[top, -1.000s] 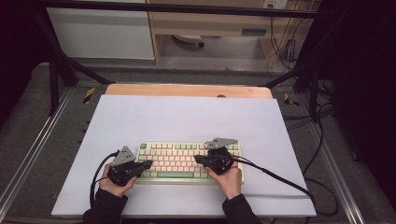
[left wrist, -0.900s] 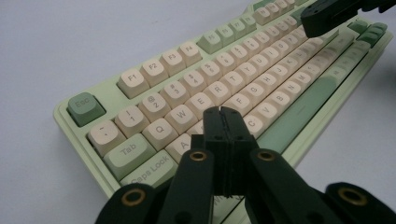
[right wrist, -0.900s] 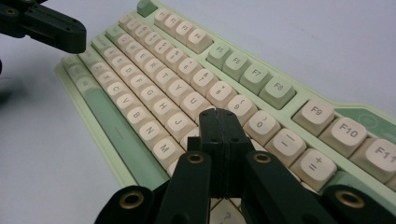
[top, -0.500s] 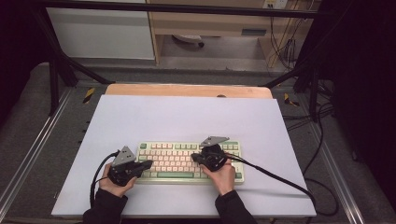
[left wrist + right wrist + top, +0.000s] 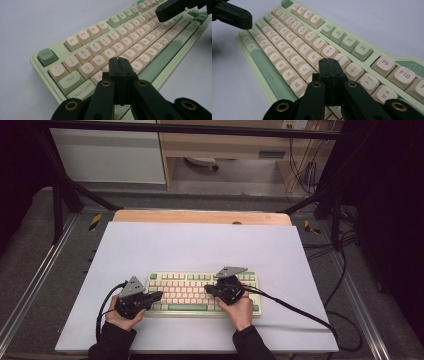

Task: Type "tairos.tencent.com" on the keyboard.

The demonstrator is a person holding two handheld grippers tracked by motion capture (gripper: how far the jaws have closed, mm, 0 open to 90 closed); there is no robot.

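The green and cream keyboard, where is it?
In the high view, the green and cream keyboard lies near the front edge of the pale lilac table mat, between both hands.

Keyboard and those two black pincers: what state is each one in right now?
Keyboard: flat on the white table, keys up, no key missing where visible.
Left gripper: jaws shut, empty, tip over the left-hand letter keys.
Right gripper: jaws shut, empty, tip over the right-hand letter keys.
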